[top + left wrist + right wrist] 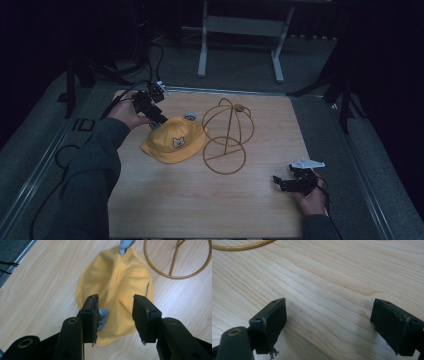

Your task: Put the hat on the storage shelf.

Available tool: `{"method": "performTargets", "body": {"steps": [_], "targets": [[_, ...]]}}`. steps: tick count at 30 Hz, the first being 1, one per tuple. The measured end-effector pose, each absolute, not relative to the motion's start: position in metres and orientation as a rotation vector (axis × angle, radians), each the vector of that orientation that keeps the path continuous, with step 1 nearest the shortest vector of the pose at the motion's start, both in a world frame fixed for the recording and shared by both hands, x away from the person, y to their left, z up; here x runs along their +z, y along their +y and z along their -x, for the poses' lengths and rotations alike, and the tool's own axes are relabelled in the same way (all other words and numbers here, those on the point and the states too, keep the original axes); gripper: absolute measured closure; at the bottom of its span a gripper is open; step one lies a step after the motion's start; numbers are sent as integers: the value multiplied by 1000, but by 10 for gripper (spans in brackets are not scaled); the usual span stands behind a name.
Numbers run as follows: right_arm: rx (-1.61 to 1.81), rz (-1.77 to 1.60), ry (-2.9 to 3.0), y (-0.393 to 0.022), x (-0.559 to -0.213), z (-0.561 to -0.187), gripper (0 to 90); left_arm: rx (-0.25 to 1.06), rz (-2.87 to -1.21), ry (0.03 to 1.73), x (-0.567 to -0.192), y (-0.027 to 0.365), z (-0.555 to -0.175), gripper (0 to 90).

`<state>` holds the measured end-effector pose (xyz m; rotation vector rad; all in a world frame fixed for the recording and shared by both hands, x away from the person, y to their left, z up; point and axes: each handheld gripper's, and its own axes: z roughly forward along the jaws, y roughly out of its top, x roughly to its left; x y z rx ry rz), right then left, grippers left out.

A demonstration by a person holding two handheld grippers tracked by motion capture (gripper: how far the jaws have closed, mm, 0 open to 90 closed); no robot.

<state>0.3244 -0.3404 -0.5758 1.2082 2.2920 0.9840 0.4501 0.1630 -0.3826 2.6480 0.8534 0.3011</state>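
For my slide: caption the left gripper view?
Open left gripper poised over a yellow hat on the wooden table.

One soft yellow cloth hat with a small bear face on its front lies on one light wooden table. One gold wire hat stand with a round ring base stands beside it. Two black two-jaw grippers are present: the left gripper and the right gripper.
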Motion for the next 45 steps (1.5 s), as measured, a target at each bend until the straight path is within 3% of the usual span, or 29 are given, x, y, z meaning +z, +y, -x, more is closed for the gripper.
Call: {"method": "performTargets", "body": {"steps": [10,30,34,40,45], "targets": [[985,-1210,2291,-340,-576,-324,135,330,-2740,807,-388,130,-469,567],[983,-1206,2293,-341,-576,-324,135,180,-2881,874,-428,112,-496,545],[983,-1206,2293,-341,-576,-324,135,167,-2894,869,-429,113,-498,591],[983,-1206,2293,-341,-576,-324,135,199,-2920,846,-430,112,-494,782],[983,-1207,2293,-340,-576,-324,135,192,-2944,823,-426,113,-490,814]]}}
